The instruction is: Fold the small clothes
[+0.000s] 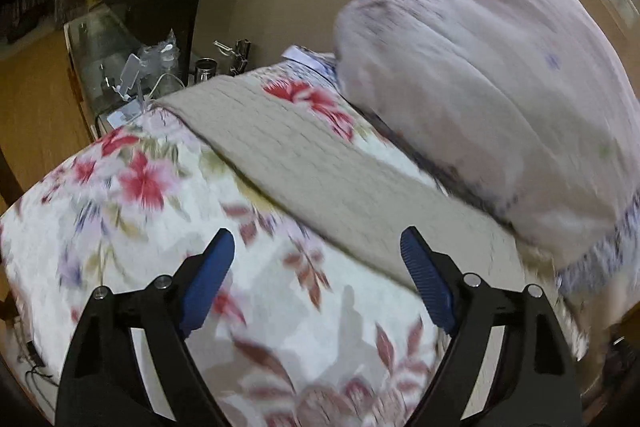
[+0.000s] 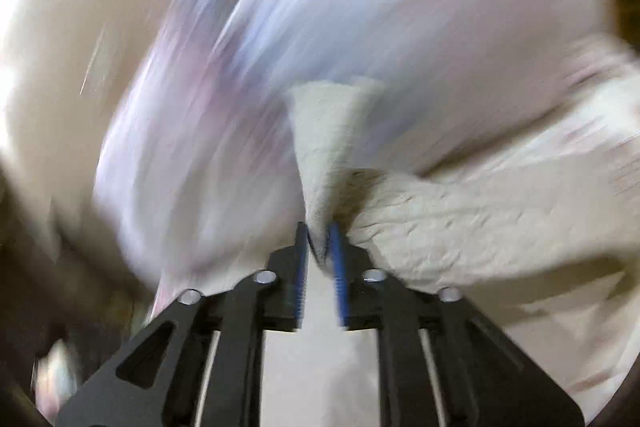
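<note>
A beige textured cloth (image 1: 320, 171) lies spread across the floral bedspread (image 1: 132, 211) in the left wrist view. My left gripper (image 1: 318, 247) is open and empty, hovering above the bedspread just short of the cloth's near edge. In the right wrist view my right gripper (image 2: 320, 239) is shut on a bunched corner of the beige cloth (image 2: 440, 223), which sticks up between the blue pads (image 2: 338, 267) and trails off to the right. The background there is heavily blurred.
A large pale floral pillow (image 1: 500, 75) leans on the bed at the right, touching the cloth's far edge. A cluttered glass-topped side table (image 1: 120, 75) with metal cups (image 1: 206, 69) stands beyond the bed's left corner. Wooden floor (image 1: 36, 115) lies to the left.
</note>
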